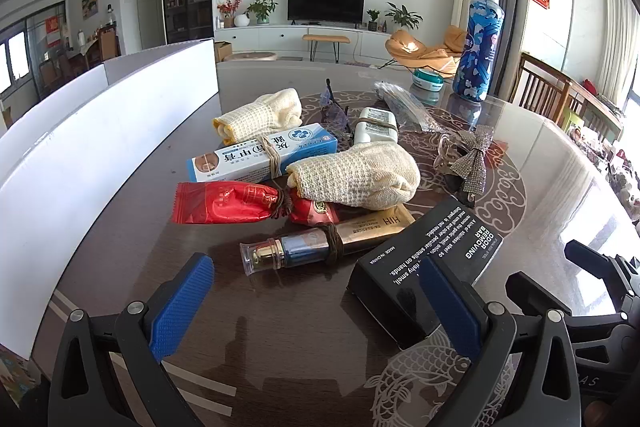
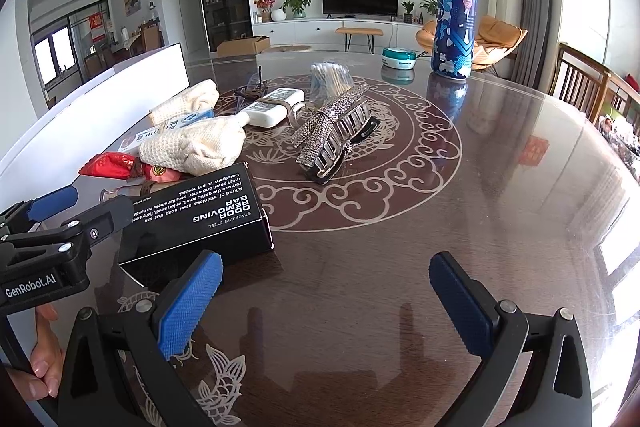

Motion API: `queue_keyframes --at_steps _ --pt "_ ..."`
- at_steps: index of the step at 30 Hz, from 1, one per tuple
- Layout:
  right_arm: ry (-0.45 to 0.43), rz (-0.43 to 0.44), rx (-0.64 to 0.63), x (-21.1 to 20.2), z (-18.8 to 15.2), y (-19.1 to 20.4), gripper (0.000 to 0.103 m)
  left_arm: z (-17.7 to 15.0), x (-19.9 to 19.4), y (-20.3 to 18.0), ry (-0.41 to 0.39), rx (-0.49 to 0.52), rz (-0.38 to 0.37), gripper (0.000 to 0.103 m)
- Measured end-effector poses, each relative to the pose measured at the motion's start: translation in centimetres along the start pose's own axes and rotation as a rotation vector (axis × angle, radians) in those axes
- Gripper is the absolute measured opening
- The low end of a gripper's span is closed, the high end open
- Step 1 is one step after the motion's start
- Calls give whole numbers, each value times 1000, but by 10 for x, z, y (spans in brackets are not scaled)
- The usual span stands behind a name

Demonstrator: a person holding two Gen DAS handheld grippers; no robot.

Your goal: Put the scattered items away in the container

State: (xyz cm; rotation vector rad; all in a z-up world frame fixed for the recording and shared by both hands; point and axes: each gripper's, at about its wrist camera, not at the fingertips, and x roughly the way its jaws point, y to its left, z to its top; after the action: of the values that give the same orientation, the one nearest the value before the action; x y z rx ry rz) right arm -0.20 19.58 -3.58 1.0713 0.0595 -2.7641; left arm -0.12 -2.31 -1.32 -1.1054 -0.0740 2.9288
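Left wrist view: my left gripper (image 1: 308, 301) hangs released and empty above the bench (image 1: 280, 327); just ahead lie the tube (image 1: 320, 241), red packet (image 1: 228, 203) and cloths (image 1: 356, 179); the white container (image 1: 100, 131) stands to its left. Right wrist view: my right gripper (image 2: 326, 301) is released too; the black box (image 2: 208, 215) lies ahead-left, the hair clip (image 2: 336, 135) farther ahead; I judge nothing is tidied yet.

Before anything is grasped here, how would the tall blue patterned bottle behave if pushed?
The blue bottle stands upright and narrow for its height, so a high push would probably tip it. The glossy table likely lets it slide if nudged low. Once on its side, its round body would probably roll.
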Motion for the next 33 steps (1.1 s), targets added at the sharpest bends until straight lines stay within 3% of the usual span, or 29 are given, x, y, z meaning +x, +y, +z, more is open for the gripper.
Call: queue_keyframes --at_steps 33 --pt "2 10 -15 0 -1 3 103 -2 -2 0 -1 2 -5 103"
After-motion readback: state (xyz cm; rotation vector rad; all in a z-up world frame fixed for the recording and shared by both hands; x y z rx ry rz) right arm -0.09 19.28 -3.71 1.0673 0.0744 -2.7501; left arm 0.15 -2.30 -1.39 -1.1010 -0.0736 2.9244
